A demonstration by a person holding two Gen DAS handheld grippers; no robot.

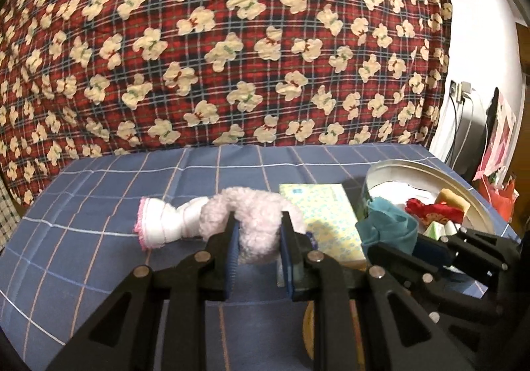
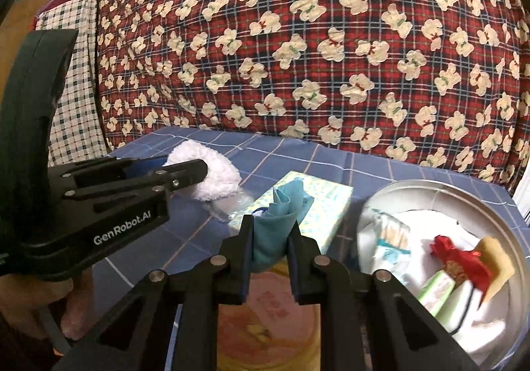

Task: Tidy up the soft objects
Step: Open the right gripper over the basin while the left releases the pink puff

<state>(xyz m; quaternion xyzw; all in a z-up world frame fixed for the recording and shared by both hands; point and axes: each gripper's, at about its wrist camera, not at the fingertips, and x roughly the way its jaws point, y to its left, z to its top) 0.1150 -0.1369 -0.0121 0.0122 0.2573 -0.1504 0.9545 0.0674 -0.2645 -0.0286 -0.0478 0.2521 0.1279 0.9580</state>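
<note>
- Grippers are both clenching: left gripper (image 1: 257, 238) is squeezing a fluffy pink sock (image 1: 251, 221).
- Right gripper (image 2: 270, 235) is pinching a teal cloth (image 2: 281, 215) beside the metal tin (image 2: 463, 192).

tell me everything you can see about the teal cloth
The teal cloth is a soft, plain fabric piece, bunched into upright folds. It is pinched between the closed fingers of the right gripper and held in front of the patterned tissue box, left of the round metal tin.
</note>
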